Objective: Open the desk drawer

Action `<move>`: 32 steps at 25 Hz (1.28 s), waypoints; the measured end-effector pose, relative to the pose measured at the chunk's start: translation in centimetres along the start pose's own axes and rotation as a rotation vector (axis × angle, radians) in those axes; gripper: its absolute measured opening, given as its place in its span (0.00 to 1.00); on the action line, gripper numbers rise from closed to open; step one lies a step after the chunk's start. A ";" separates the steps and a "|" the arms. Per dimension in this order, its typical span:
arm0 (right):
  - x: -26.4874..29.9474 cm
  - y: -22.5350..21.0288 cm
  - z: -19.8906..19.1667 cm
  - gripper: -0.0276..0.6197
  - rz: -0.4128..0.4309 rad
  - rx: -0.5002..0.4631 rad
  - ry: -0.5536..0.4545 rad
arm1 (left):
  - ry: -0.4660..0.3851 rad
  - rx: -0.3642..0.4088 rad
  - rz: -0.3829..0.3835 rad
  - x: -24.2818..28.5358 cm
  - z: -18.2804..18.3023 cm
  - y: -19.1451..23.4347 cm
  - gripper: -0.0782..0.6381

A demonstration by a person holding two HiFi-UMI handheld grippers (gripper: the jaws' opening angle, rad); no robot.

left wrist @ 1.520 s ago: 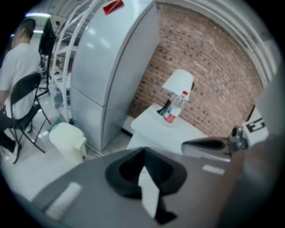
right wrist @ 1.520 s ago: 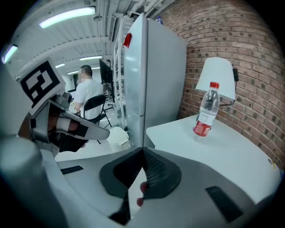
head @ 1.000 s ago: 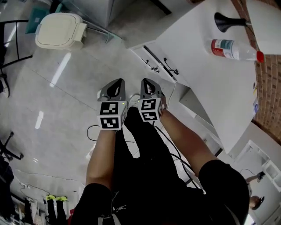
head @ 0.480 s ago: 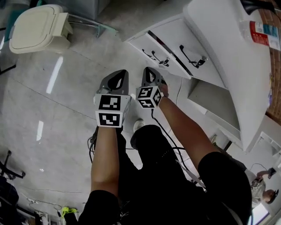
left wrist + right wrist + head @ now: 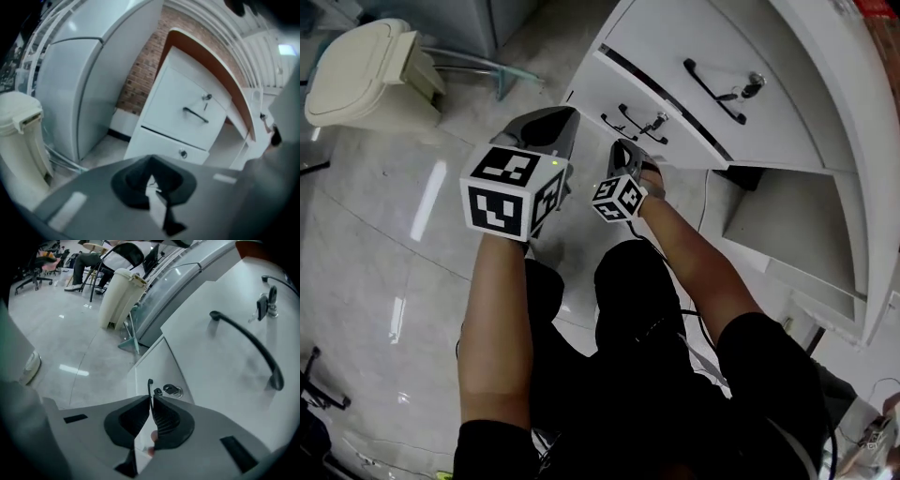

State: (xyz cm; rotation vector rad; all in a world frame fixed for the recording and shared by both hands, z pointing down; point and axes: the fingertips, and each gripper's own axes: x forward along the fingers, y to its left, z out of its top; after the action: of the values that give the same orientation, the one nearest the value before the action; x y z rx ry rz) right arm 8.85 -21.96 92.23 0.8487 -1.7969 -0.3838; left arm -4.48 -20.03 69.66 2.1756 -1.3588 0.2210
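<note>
In the head view I am holding both claws over the glossy grey floor (image 5: 403,244). The right claw (image 5: 625,155) is hovering just short of the thin black handle (image 5: 630,124) on the lower white desk drawer (image 5: 598,86), which is lying at twelve o'clock from it. The left claw (image 5: 551,122) is hanging at its nine o'clock.

In the left gripper view, the left claw (image 5: 150,165) is pinching narrow on nothing, with the drawer (image 5: 159,143) sitting at twelve o'clock.

In the right gripper view, the right claw (image 5: 151,401) is pressing together. The handle (image 5: 150,385) is rising just past its tips, and I cannot tell if they are touching.
</note>
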 end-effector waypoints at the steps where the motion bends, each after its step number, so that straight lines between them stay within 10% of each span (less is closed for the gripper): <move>1: 0.8 0.0 -0.4 0.04 -0.013 -0.012 -0.002 | -0.025 0.000 -0.001 -0.1 0.7 0.1 0.11; 13: 5.2 0.2 -2.6 0.10 -0.113 -0.165 0.063 | -0.006 0.230 0.101 -1.5 0.4 -2.1 0.10; 32: 7.5 -0.2 -3.6 0.06 -0.141 -0.263 0.204 | -0.158 0.190 0.060 -4.0 3.6 -4.0 0.10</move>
State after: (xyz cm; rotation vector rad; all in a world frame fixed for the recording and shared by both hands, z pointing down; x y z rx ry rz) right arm 10.75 -26.90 98.66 0.7996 -1.4657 -0.5891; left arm -3.38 -17.56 63.52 2.3519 -1.5478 0.2123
